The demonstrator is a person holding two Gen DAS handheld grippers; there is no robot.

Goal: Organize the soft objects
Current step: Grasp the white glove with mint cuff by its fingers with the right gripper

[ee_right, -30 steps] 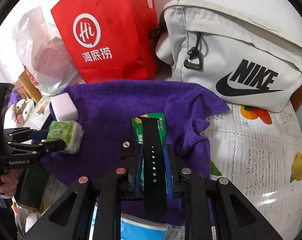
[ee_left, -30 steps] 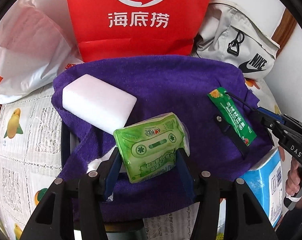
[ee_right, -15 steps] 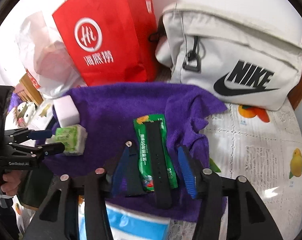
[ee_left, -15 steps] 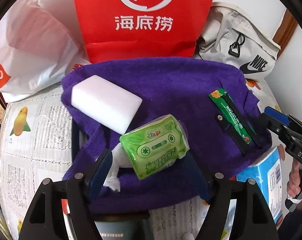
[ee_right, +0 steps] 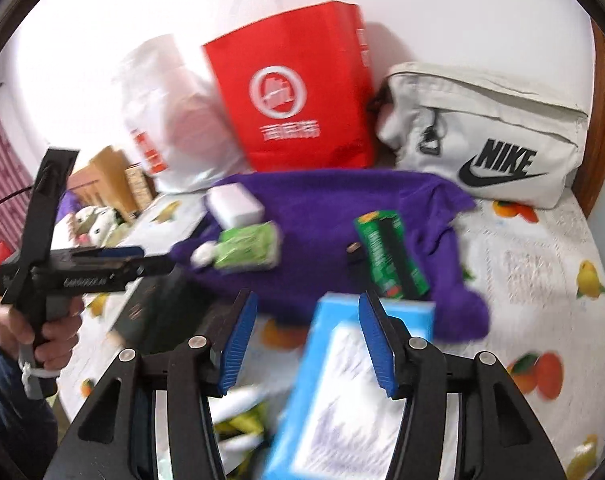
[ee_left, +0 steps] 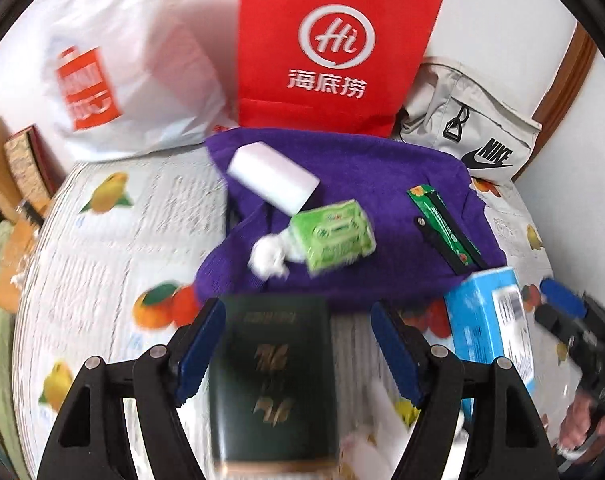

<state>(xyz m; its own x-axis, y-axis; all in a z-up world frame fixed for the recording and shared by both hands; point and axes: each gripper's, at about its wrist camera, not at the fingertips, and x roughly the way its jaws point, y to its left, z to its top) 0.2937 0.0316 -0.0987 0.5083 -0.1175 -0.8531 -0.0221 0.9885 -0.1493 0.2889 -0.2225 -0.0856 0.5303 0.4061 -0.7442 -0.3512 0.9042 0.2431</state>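
Both grippers stand open and empty above the table (ee_left: 102, 248). The left gripper (ee_left: 298, 352) has its jaws wide apart, with a dark booklet (ee_left: 272, 380) in view between them but not pinched. The right gripper (ee_right: 308, 338) has just been opening its jaws and hangs over a blue box (ee_right: 342, 384), whose corner shows between the jaws, apparently unpressed.

The soft things lie on the purple towel (ee_left: 354, 184): a white sponge (ee_left: 272, 178), a green tissue pack (ee_left: 334, 234) with tissue spilling from its end, and a green sachet (ee_left: 442, 224) under a black strap (ee_right: 398, 256).

Risks, as I judge them: the loose tissue could tear or pull out if the pack is grabbed again; the strap may slide off the slick sachet; the next grasp could take the booklet or box, which are not soft; and the two grippers, close together, could collide
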